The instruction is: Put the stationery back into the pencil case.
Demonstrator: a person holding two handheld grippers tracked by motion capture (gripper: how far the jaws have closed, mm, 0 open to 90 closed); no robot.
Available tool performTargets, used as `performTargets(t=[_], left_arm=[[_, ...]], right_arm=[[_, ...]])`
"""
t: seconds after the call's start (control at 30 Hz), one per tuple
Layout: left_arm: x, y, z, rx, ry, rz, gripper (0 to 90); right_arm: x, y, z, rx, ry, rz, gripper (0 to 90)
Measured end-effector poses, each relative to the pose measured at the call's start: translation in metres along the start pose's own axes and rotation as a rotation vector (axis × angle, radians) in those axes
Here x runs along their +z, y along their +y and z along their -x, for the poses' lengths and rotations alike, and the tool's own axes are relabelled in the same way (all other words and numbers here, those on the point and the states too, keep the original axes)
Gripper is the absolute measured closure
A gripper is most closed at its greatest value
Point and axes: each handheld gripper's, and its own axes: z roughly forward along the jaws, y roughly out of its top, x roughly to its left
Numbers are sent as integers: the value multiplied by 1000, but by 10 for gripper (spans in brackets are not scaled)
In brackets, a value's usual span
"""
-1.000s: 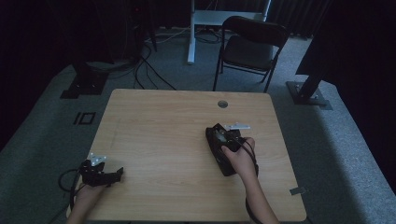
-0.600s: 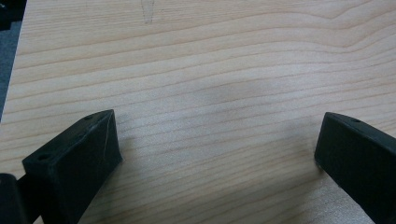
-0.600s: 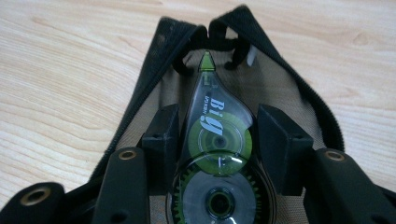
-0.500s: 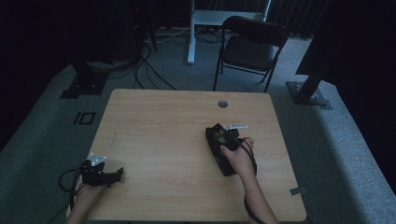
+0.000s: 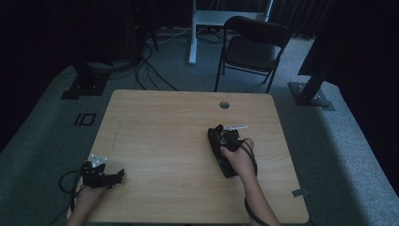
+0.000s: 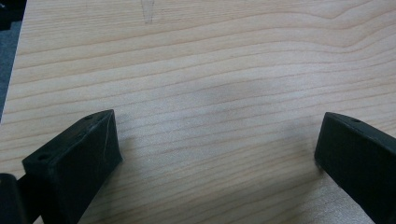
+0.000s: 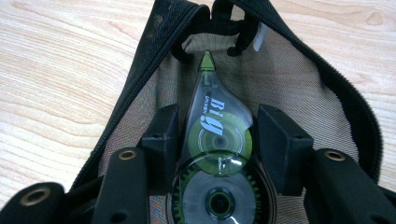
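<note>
Right gripper (image 7: 215, 135) held a clear correction-tape dispenser (image 7: 215, 154), its two black pads pressed against the dispenser's flanks. Green wheels showed through the dispenser's shell, and its green tip pointed away from the gripper. Directly beneath and around the dispenser lay a black mesh pouch (image 7: 299, 79), unzipped, its zipper edges spreading out on either side of the jaws, so that the dispenser sat in the pouch's opening. In the high view the right gripper (image 5: 221, 141) and the person's hand (image 5: 240, 157) rested over the pouch (image 5: 225, 162) on the wooden table (image 5: 164, 132). Just beyond the gripper a small white object (image 5: 235, 127) lay on the wood. Well apart, near the table's corner, the left gripper (image 6: 215, 154) stood with its jaws wide apart over bare wood, holding nothing.
</note>
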Motion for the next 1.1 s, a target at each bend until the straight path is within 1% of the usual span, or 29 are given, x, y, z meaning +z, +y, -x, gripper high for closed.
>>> performTargets(t=[0.27, 0.43, 0.57, 0.8, 0.9, 1.0, 1.1], left_arm=[[0, 0, 0, 0, 0, 0, 3], [0, 0, 0, 0, 0, 0, 2], [0, 0, 0, 0, 0, 0, 3], [0, 0, 0, 0, 0, 0, 3], [0, 0, 0, 0, 0, 0, 3], [0, 0, 0, 0, 0, 0, 3], [0, 0, 0, 0, 0, 0, 3]], right_arm=[[2, 1, 0, -7, -3, -53, 500], [2, 1, 1, 0, -5, -63, 499], [0, 0, 3, 12, -1, -57, 503], [-6, 2, 4, 14, 8, -46, 502], [-11, 2, 5, 13, 16, -27, 502], [-16, 4, 6, 23, 26, -13, 499], [-22, 5, 6, 11, 29, 6, 476]])
